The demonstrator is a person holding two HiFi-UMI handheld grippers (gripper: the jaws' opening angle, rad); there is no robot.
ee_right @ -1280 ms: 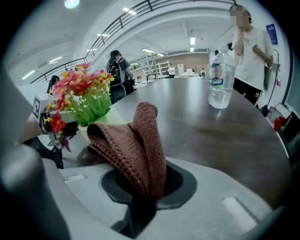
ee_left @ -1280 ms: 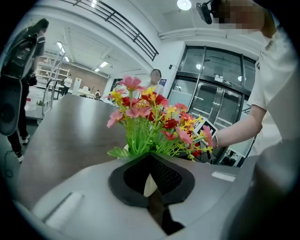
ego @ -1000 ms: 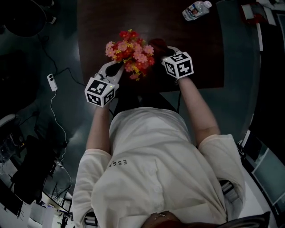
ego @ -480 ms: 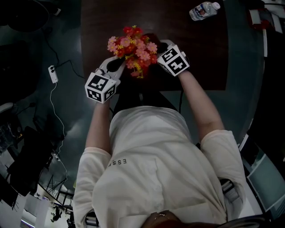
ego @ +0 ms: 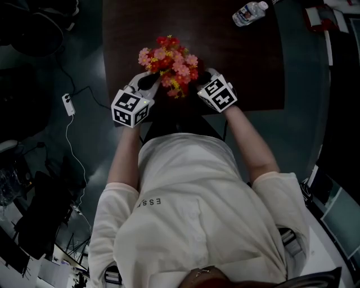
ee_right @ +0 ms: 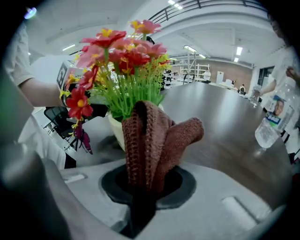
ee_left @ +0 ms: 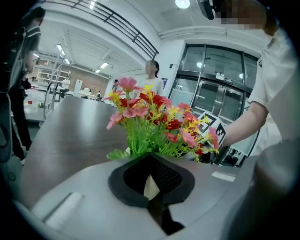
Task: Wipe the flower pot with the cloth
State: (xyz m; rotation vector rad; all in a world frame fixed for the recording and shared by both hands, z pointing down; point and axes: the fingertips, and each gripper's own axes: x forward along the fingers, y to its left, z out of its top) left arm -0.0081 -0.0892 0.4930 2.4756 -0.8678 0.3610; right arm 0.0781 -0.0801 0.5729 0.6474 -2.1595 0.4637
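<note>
A cream flower pot full of red, pink and yellow artificial flowers stands near the front edge of the dark brown table. My left gripper is at the pot's left side, jaws closed on a cream sliver of the pot's rim. My right gripper is at the pot's right side, shut on a bunched brown knitted cloth. The cloth's folds stand up from the jaws against the pot's wall. Flowers hide most of the pot in the head view.
A clear plastic water bottle lies at the table's far right; the right gripper view also shows the bottle. A white power strip and its cable lie on the floor to the left. People stand far back in the room.
My right gripper with the cloth has slid along the pot's right side toward the table's front edge and has rolled. The left gripper and the pot have kept still.
</note>
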